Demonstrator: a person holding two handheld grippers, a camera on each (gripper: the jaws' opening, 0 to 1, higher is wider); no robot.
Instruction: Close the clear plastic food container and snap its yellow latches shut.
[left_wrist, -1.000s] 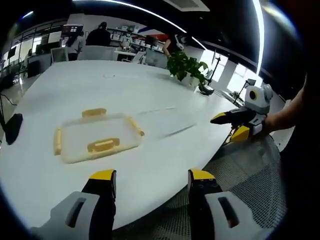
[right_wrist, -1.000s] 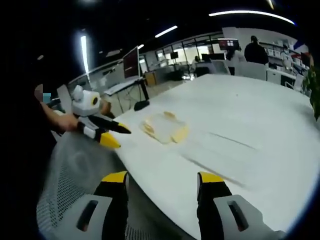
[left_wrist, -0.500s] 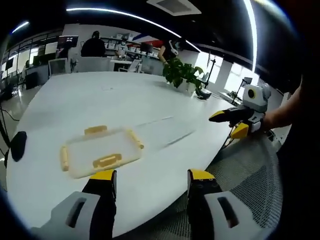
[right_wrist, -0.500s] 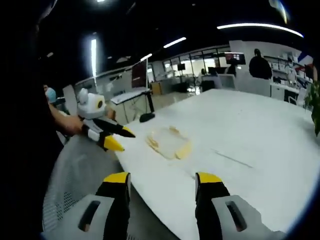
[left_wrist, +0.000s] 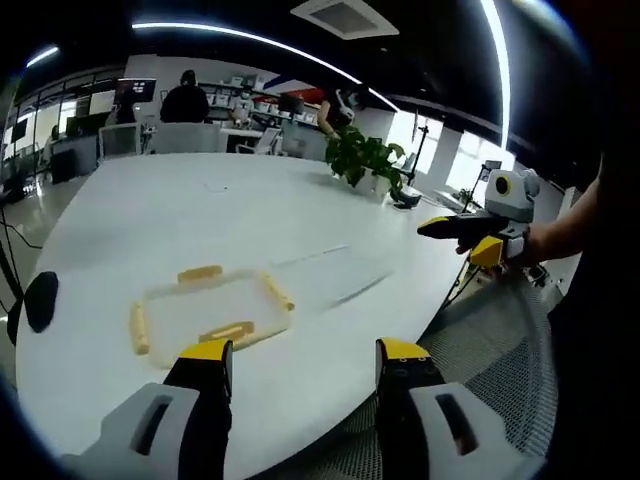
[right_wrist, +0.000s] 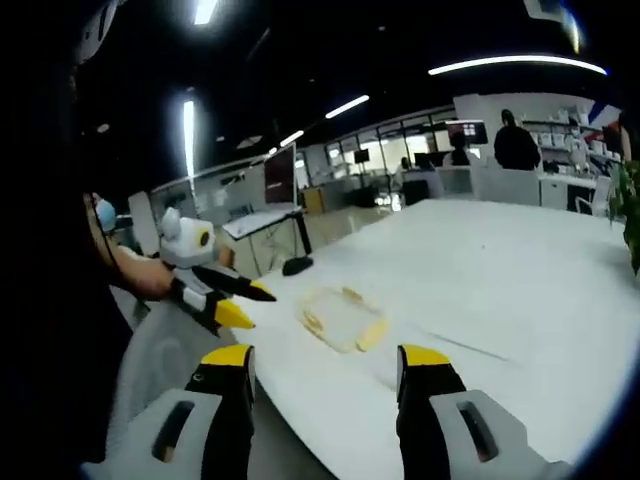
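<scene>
While the clear plastic food container lies flat on the white bench, near the edge closest to the person, both tools hang back from it and touch nothing. In the left gripper view a dark object sits at the bench's far left edge; next comes the container with its yellow latches on all four sides, then the left tool with its jaws spread and empty, then a potted plant far back, and the right tool held off the bench edge, jaws parted and empty. In the right gripper view the left tool shows at left, the container at centre. The thin-walled box is probably light and slippery, likely to skid, so one tool should steady its rim while the other presses a stiff latch at its middle.
</scene>
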